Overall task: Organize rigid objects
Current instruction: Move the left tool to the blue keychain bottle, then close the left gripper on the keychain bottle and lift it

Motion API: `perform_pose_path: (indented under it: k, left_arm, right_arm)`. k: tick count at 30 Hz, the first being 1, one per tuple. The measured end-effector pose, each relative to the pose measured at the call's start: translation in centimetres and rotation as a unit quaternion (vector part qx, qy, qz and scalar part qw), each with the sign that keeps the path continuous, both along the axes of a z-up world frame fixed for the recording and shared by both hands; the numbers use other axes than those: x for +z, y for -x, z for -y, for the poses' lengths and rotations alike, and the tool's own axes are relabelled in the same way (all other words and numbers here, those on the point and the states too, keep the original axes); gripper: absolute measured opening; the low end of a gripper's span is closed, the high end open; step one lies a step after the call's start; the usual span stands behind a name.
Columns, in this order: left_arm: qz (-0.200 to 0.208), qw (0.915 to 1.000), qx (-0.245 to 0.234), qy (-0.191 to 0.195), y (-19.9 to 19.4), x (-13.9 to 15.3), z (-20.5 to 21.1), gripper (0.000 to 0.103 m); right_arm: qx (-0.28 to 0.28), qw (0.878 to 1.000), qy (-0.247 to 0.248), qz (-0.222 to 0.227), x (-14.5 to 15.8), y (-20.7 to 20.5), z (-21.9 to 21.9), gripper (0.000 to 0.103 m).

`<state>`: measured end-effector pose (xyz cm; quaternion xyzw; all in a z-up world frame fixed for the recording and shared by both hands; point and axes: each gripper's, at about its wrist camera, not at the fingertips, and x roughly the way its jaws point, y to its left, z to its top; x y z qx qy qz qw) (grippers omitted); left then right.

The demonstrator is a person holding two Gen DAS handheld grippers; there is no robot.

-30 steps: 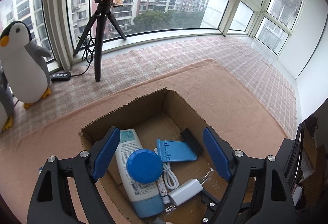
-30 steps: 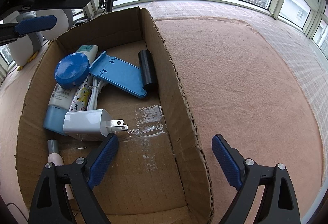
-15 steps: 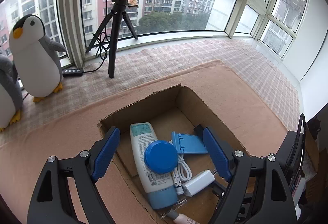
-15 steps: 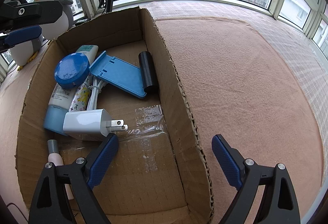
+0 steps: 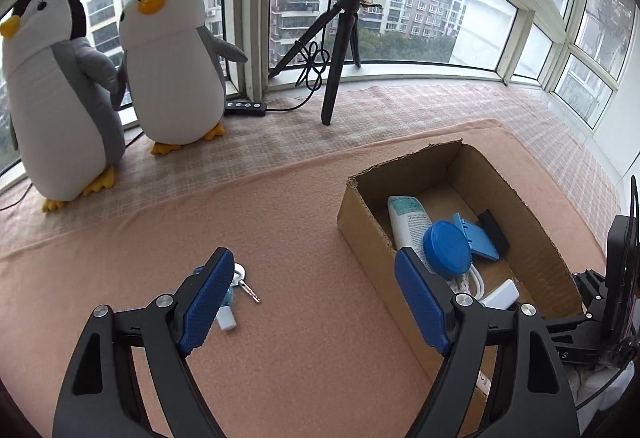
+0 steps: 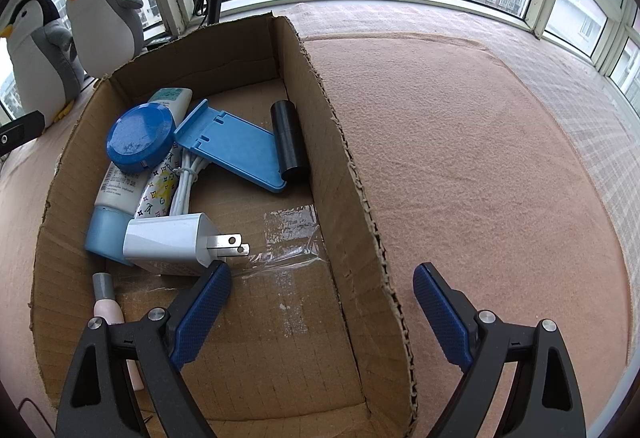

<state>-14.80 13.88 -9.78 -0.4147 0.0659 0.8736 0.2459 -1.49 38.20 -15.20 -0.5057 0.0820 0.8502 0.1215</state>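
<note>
An open cardboard box (image 6: 344, 157) (image 5: 360, 213) holds a round blue lid (image 6: 140, 139), a white tube (image 6: 120, 189), a blue phone stand (image 6: 240, 149), a black cylinder (image 6: 288, 139), a white charger plug (image 6: 172, 244) with cable, and a pink bottle (image 6: 108, 312). On the pink mat left of the box lie a key (image 5: 249, 288) and a small white and blue item (image 5: 226, 314), partly hidden by my left finger. My left gripper (image 5: 312, 302) is open above the mat. Straddling the box's right wall, my right gripper (image 6: 322, 314) is open and empty.
Two plush penguins (image 5: 168, 65) (image 5: 56, 93) stand at the back left by the window. A black tripod (image 5: 340, 49) with a ring light and a cable remote (image 5: 245, 108) stands behind the mat. Black equipment (image 5: 616, 278) sits right of the box.
My left gripper has swung left, away from over the box to above the mat, bringing the key and both penguins into view. The right gripper has stayed still.
</note>
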Motion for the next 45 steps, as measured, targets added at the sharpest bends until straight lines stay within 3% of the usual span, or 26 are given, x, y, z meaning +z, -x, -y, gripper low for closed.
perform_pose_path:
  k: [6, 11, 27, 32, 40, 45]
  left_arm:
    - [0.013, 0.9987, 0.045, 0.017, 1.8, -2.0, 4.1, 0.080]
    - [0.023, 0.9974, 0.061, 0.030, 2.8, -3.4, 5.6, 0.071]
    - [0.061, 0.9952, 0.069, 0.035, 4.7, -6.0, 5.5, 0.051]
    - [0.061, 0.9953, 0.066, 0.036, 4.7, -6.2, 5.0, 0.048]
    - [0.059, 0.9957, 0.059, 0.040, 4.6, -6.3, 4.8, 0.032]
    - [0.052, 0.9961, 0.054, 0.046, 4.0, -6.3, 4.9, 0.032]
  right_arm:
    - [0.000, 1.000, 0.000, 0.000, 0.0, 0.0, 0.0, 0.090]
    - [0.000, 1.000, 0.000, 0.000, 0.0, 0.0, 0.0, 0.090]
    - [0.000, 1.000, 0.000, 0.000, 0.0, 0.0, 0.0, 0.090]
    - [0.000, 1.000, 0.000, 0.000, 0.0, 0.0, 0.0, 0.090]
    - [0.000, 1.000, 0.000, 0.000, 0.0, 0.0, 0.0, 0.090]
    - [0.000, 1.000, 0.000, 0.000, 0.0, 0.0, 0.0, 0.090]
